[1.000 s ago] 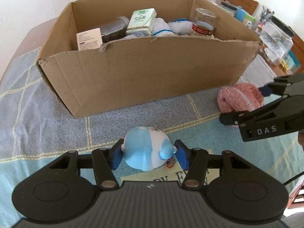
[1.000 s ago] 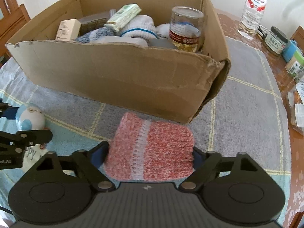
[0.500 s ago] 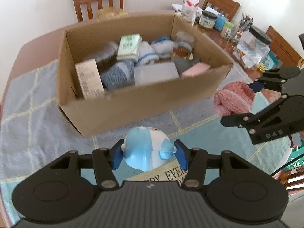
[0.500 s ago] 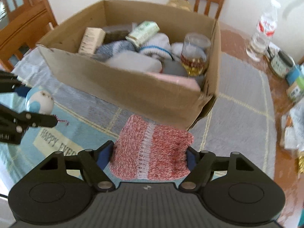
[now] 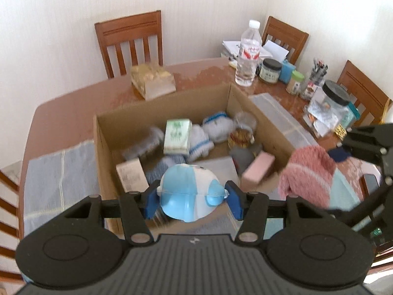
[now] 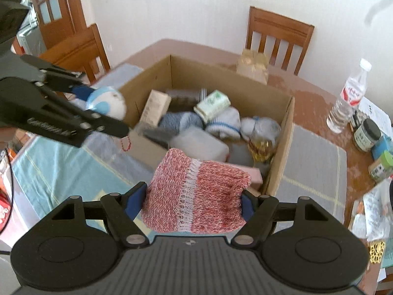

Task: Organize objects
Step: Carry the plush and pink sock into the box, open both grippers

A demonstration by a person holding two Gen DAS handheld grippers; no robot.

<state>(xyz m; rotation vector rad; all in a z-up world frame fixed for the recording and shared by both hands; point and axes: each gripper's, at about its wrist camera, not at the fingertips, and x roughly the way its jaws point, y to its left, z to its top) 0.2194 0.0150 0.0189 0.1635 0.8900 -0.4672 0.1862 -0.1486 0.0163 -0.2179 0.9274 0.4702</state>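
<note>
While we hold both tools above a brown table [image 5: 73, 113], our left gripper [image 5: 192, 199] is clamped on a round blue and white toy [image 5: 189, 191], its blue pads pressing the toy's two sides. The toy hangs over the near edge of an open cardboard box [image 5: 103, 147], clear of the cloth below. Our right gripper [image 6: 195, 200] is clamped on a folded pink knitted cloth [image 6: 196, 191], which hangs over the near right corner of the same box [image 6: 285, 147]. From the right camera we see the left gripper [image 6: 98, 103] at the left with the toy [image 6: 106, 102] between its fingers; from the left camera the pink cloth [image 5: 307, 174] shows at the right, just beside the box. Inside the box lie a green and white carton [image 5: 177, 136], rolled white and blue socks [image 5: 208, 132], a glass jar [image 6: 261, 145], a pink block [image 5: 258, 170] and a small tan carton [image 5: 131, 175], all blurred. A light blue tablecloth [image 6: 54, 169] lies under the box. At the far right of the table stand a water bottle [image 5: 248, 54] and several small jars [image 5: 270, 71]. Wooden chairs [image 5: 131, 41] stand around the table.
</note>
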